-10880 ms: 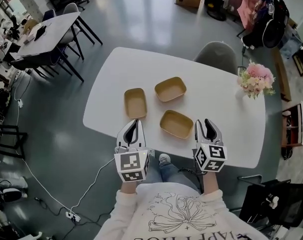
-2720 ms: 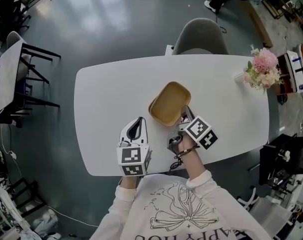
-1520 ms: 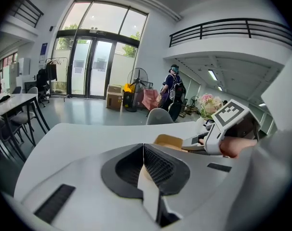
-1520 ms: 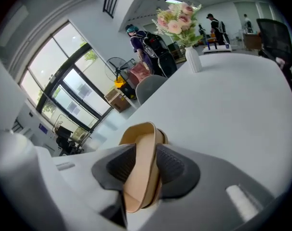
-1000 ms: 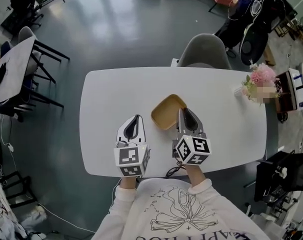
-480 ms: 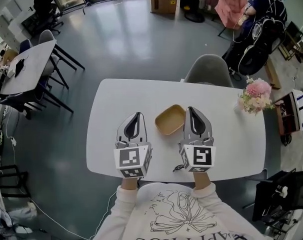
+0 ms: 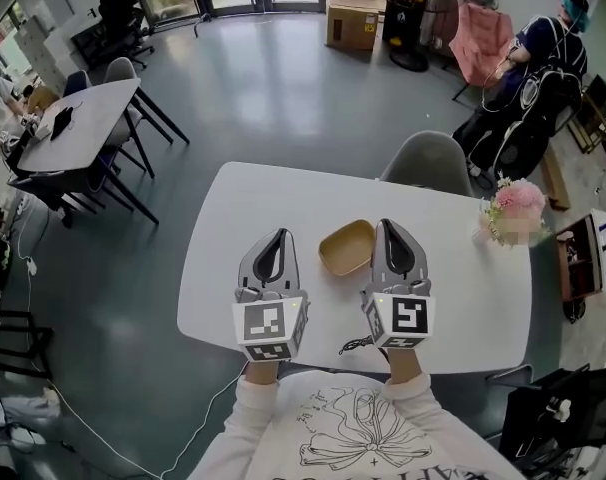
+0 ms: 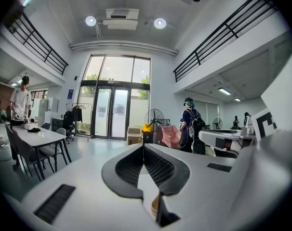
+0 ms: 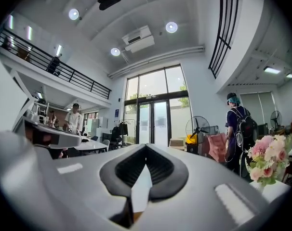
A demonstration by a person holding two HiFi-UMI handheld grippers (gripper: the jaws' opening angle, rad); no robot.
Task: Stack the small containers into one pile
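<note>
Just left of the right gripper lies the container pile.

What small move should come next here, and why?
Probably just lower both grippers to rest near the table's front edge. The head view shows a single tan container pile on the white table, with no loose container beside it. The left gripper and right gripper hang either side of it, fingers shut and empty, so nothing seems left to stack.

Matt brown paper containers; smooth white table.
</note>
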